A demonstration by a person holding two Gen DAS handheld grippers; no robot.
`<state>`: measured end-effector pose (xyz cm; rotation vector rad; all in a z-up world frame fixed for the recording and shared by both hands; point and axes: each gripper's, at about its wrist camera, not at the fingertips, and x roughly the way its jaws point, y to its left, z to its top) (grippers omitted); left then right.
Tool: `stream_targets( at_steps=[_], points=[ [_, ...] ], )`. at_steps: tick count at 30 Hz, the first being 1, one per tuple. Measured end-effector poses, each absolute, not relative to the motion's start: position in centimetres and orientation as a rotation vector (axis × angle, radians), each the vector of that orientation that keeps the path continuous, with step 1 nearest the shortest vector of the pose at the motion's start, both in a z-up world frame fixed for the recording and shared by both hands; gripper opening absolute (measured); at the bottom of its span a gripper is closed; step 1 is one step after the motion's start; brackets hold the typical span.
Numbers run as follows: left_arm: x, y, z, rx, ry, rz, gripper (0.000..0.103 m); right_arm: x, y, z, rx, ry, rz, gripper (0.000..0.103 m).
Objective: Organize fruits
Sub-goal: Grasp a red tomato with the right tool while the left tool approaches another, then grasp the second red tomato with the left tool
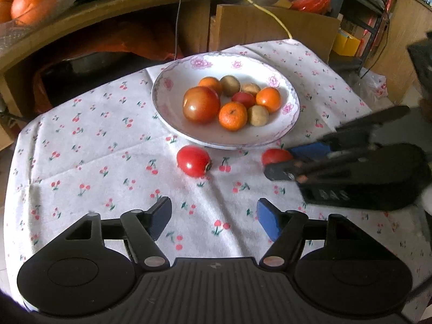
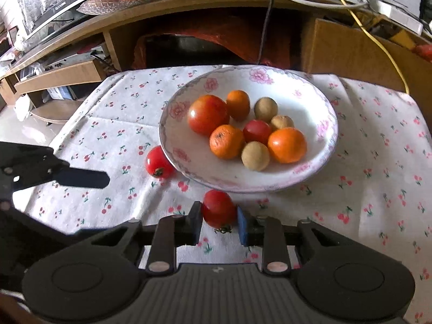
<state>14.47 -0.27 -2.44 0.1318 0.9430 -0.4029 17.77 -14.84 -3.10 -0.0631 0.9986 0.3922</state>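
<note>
The step in hand looks like the pick-up of the last loose fruit. At the bottom centre of the right wrist view the right gripper (image 2: pixel 219 220) has its two pads closed against the sides of a small red tomato (image 2: pixel 218 208), which sits on the cherry-print cloth (image 2: pixel 364 189) just below the rim of the flowered bowl (image 2: pixel 328 124). A second small red tomato (image 2: pixel 158 163) lies at centre left of that view, touching the bowl's near-left edge as far as I can tell. The bowl already holds a large tomato (image 2: pixel 208 114), several oranges and a few brown round fruits (longans, perhaps).

In the left wrist view the left gripper (image 1: pixel 214 220) hangs at the lower middle with its jaws well apart and nothing between them; the second tomato lies just above it, in the middle of the frame.

Next, I judge, the gripped tomato needs a gentle lift clear of the rim and a release over a bare patch of the bowl, without squeezing the soft skin
</note>
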Motion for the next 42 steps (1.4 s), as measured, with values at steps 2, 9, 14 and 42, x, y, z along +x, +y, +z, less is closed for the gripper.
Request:
stream_targets(
  at_steps=[2, 9, 14, 42],
  points=[
    [15.1, -0.5, -2.5, 0.134, 0.929, -0.409, 0.076, 17.3, -15.3, -2.7, -0.055, 1.009, 0.387, 0.026],
    [17.6, -1.1, -3.8, 0.153, 0.902, -0.398, 0.075, 16.4, -16.8, -1.8, -0.012, 1.031, 0.372, 0.026],
    [18.4, -1.0, -4.3, 0.142, 0.905, -0.38, 0.053, 16.5, -16.8, -2.5, -0.015, 1.042, 0.38, 0.026],
    [7.8, -0.6, -3.8, 0.188, 1.003, -0.39, 0.044, 9.3, -17.0, -2.7, -0.086, 1.077, 0.373, 0.026]
  ],
)
